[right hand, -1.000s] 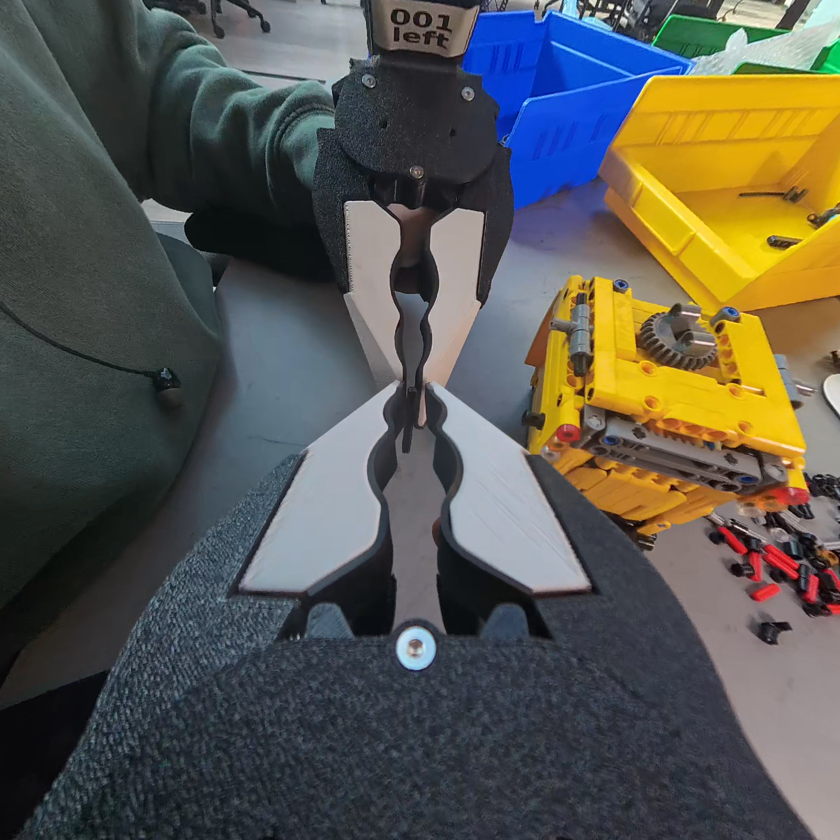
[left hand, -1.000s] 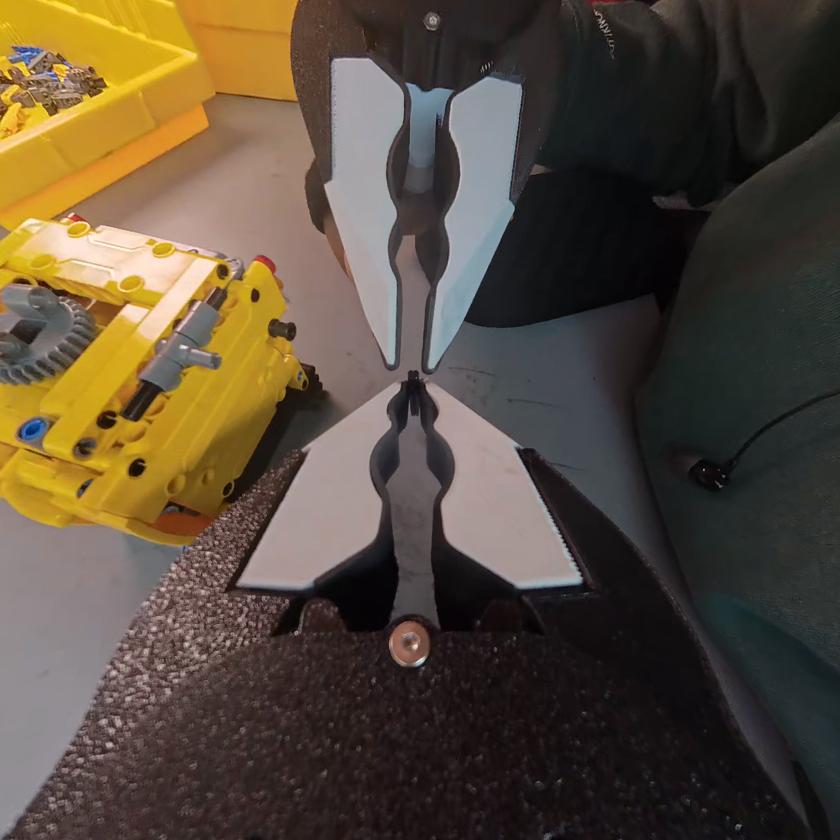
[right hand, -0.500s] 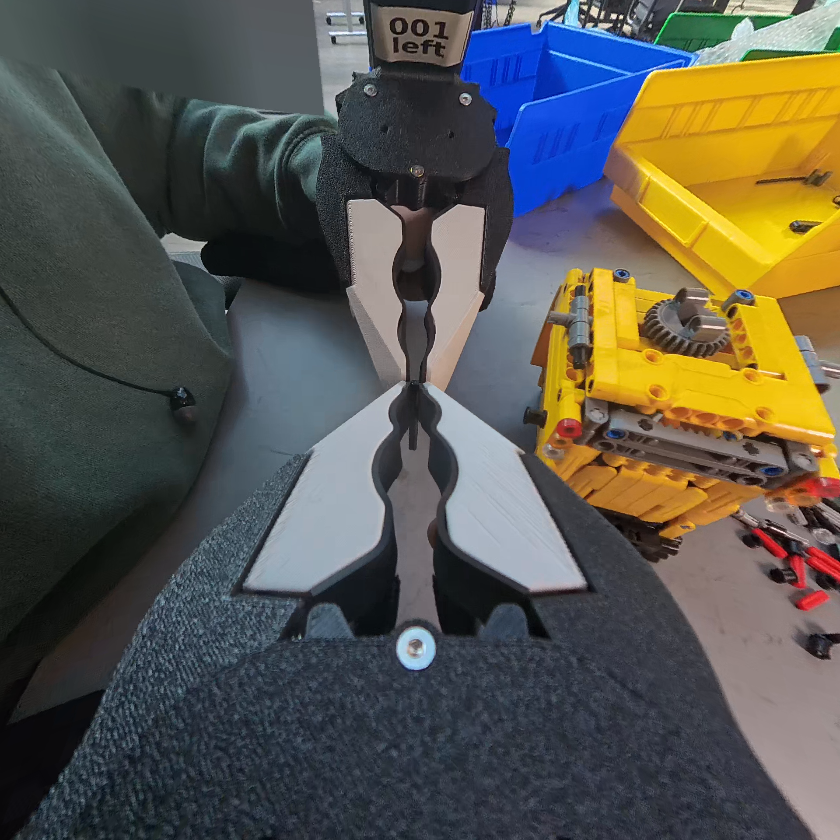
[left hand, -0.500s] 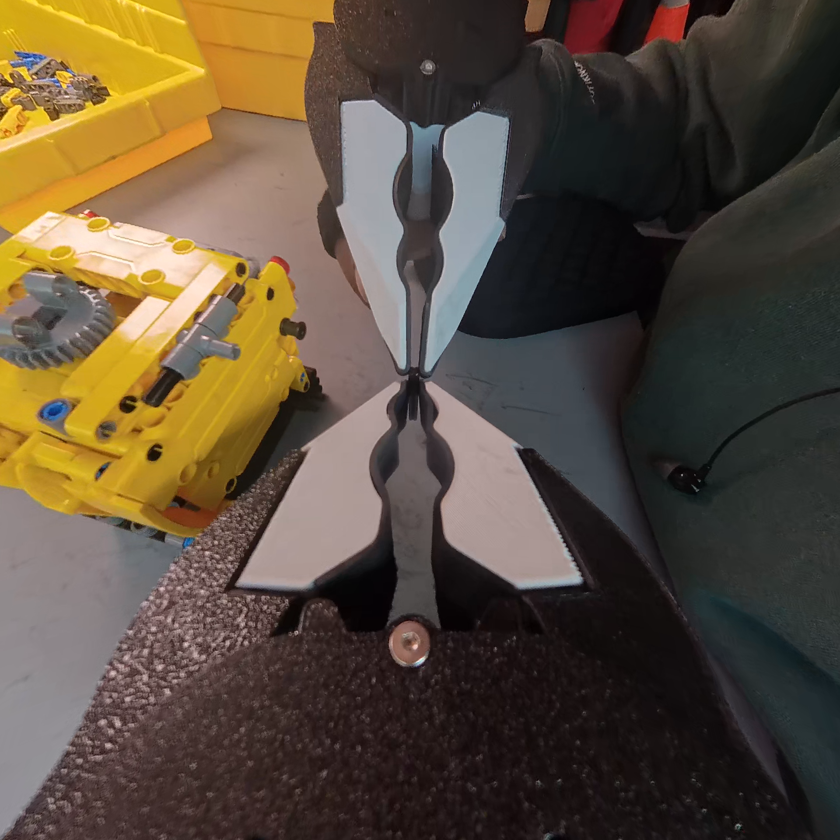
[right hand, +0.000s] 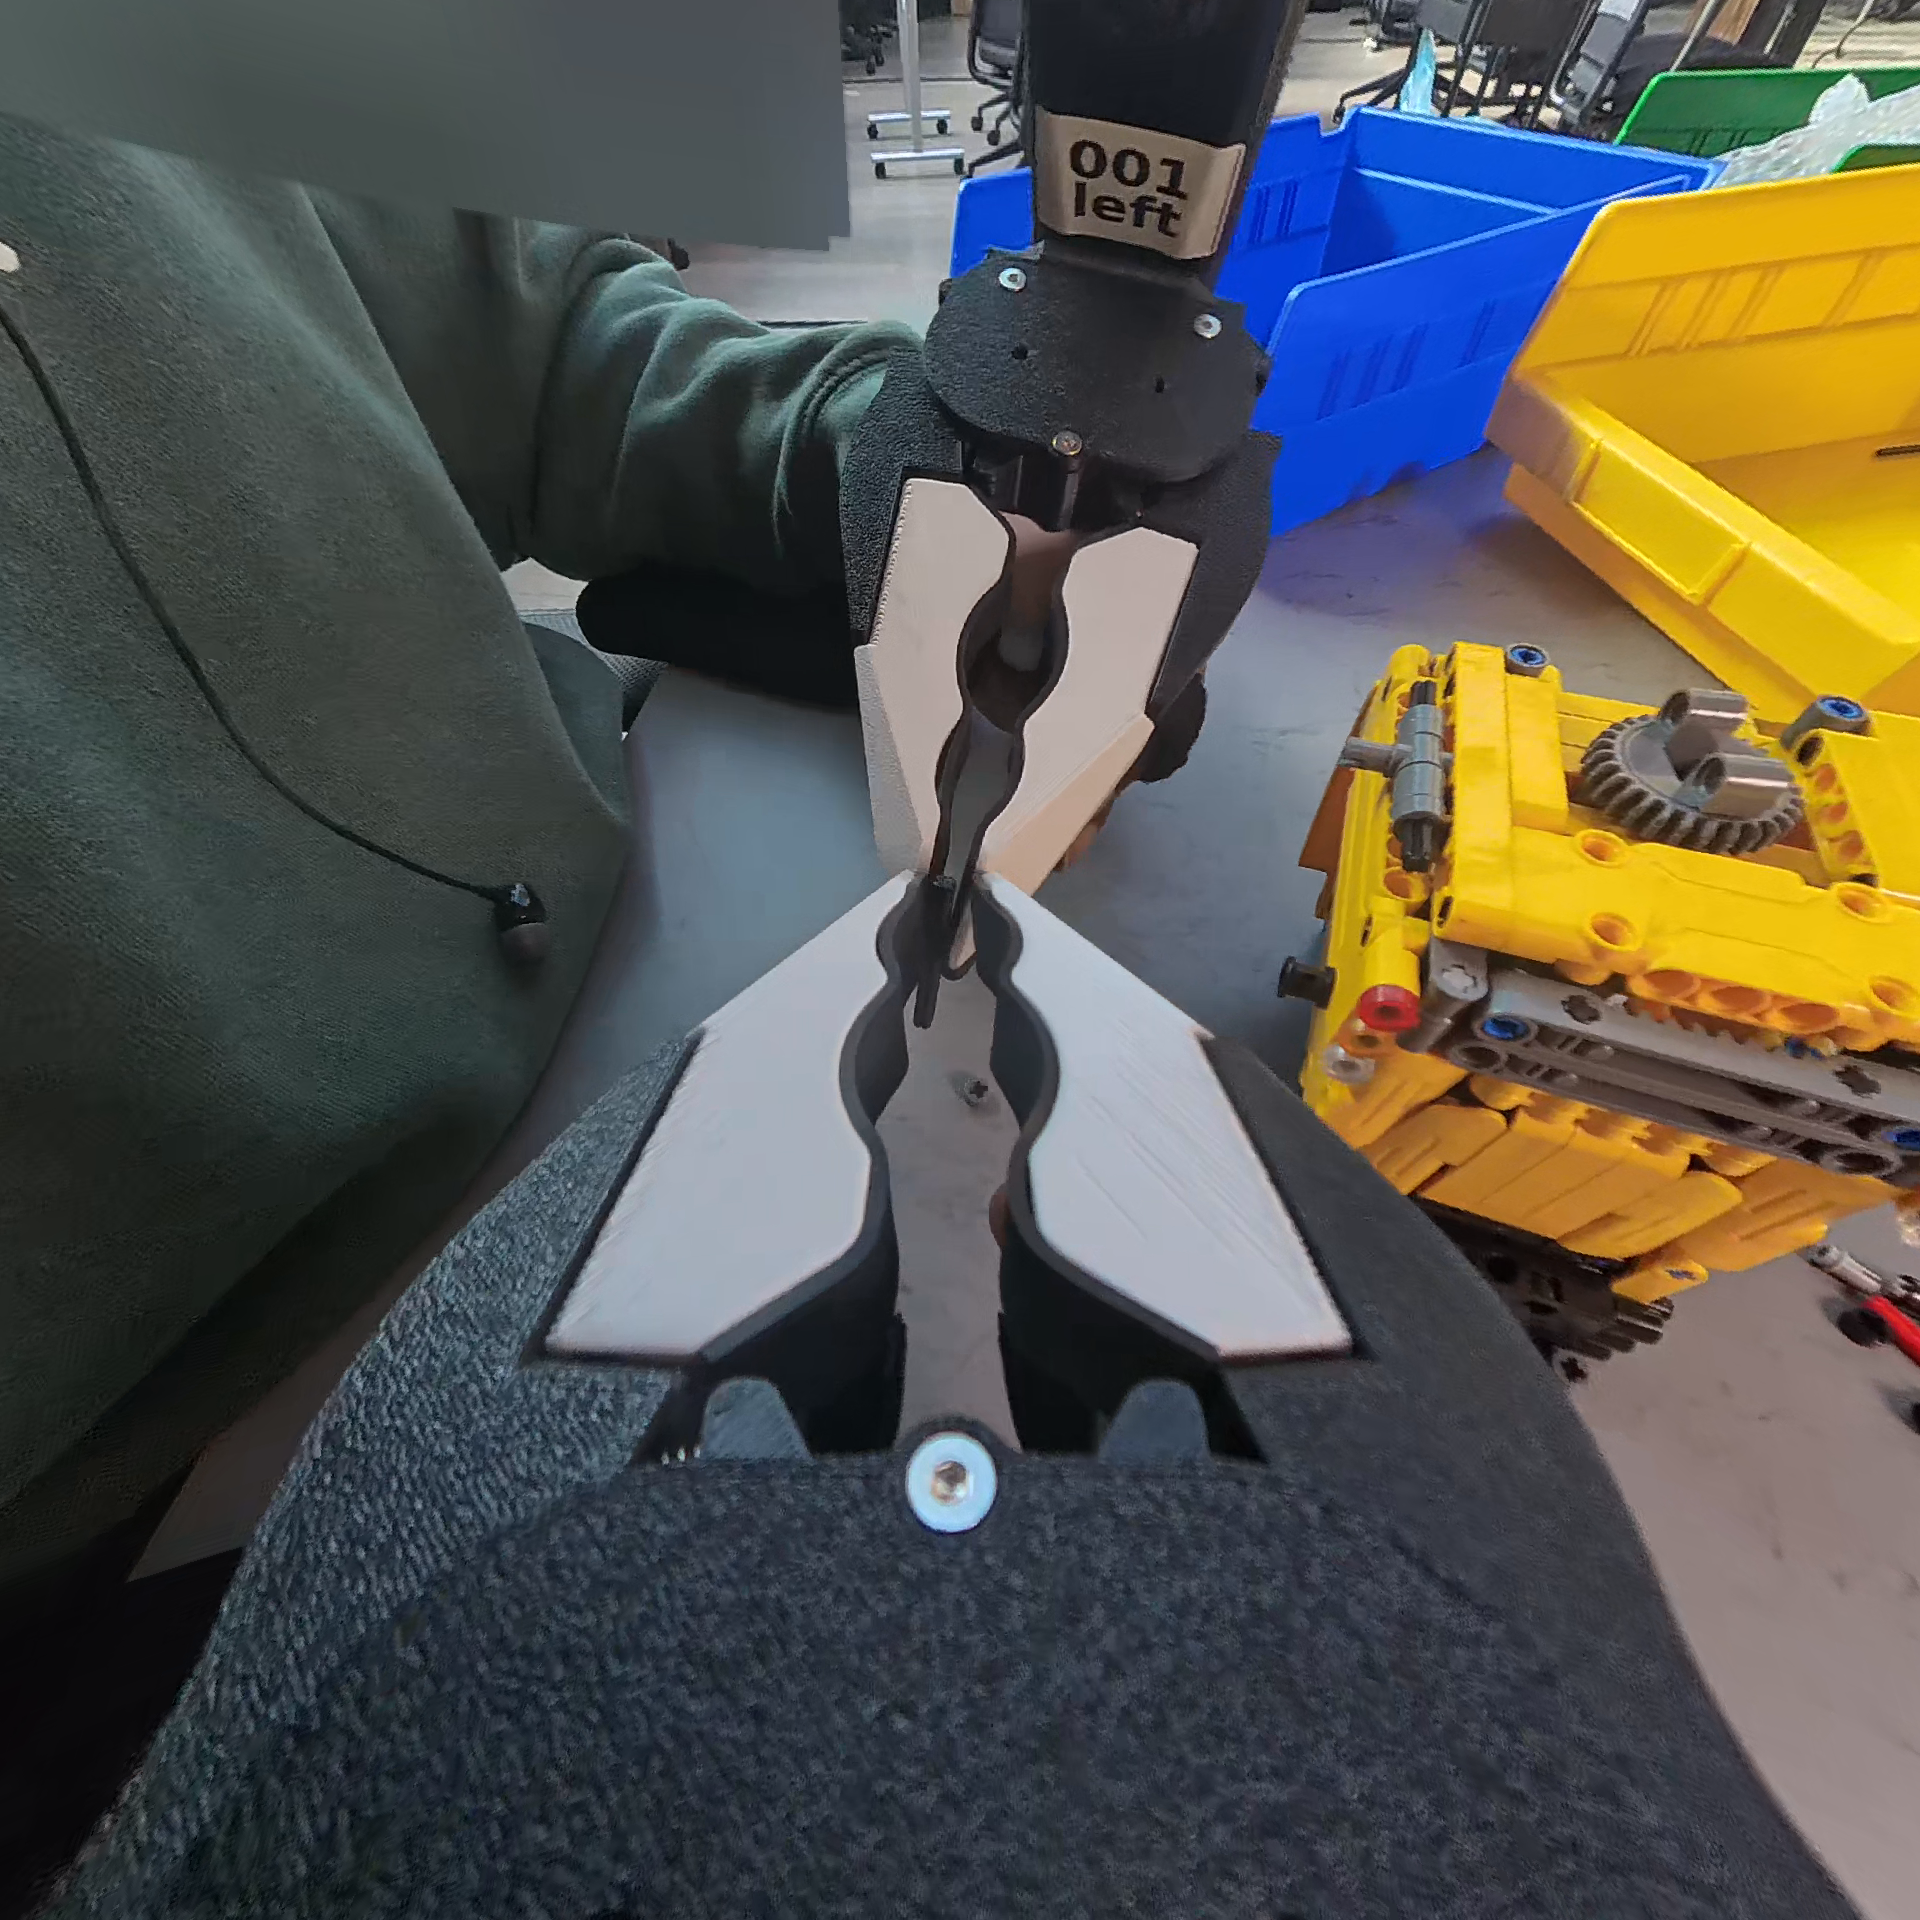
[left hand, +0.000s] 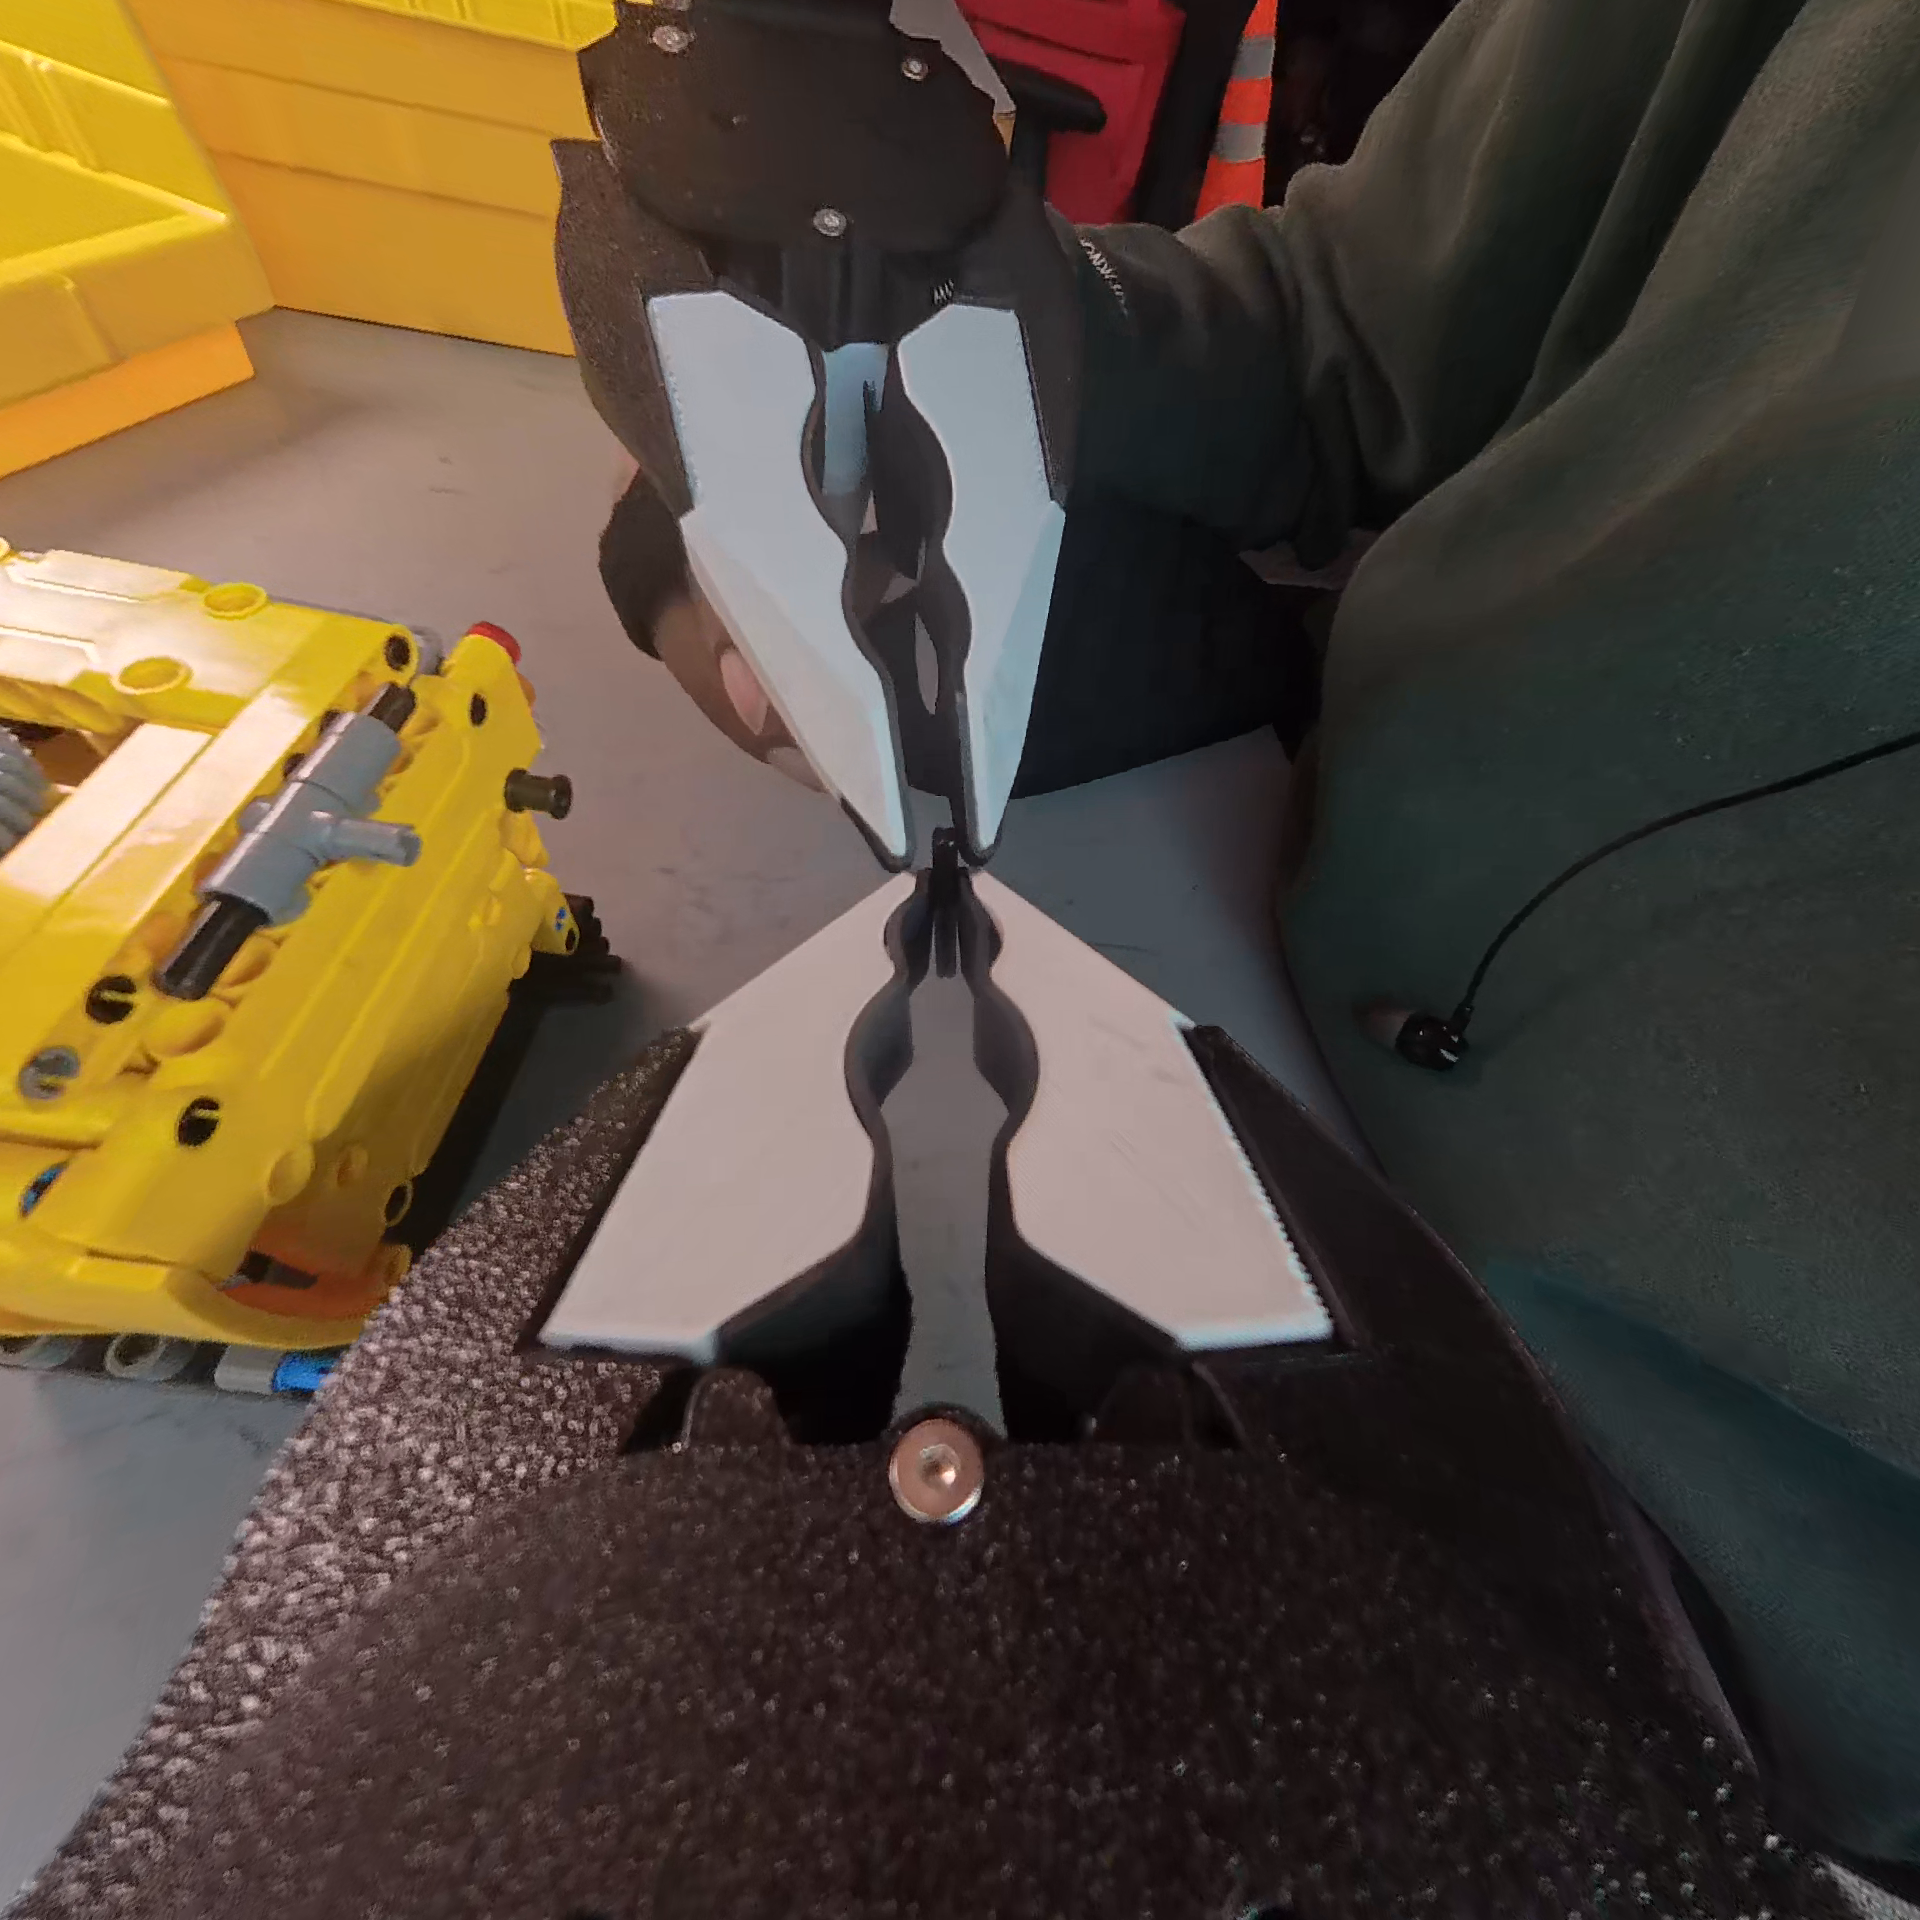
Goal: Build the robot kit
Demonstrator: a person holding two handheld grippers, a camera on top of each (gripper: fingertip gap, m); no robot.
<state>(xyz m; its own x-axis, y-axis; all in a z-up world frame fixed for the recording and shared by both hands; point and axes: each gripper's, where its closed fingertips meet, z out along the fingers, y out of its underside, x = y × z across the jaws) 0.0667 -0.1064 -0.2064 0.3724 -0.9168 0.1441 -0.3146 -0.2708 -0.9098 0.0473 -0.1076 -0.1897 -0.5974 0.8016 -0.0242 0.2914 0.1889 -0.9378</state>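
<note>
On the grey tabletop (left hand: 436, 499) I see my left gripper (left hand: 943, 896) and right gripper (right hand: 940, 902) tip to tip, both clamped on one small black pin (left hand: 943, 914). The yellow brick vehicle model (right hand: 1621, 935) sits just beside them, yellow bins (left hand: 343, 166) behind.
</note>
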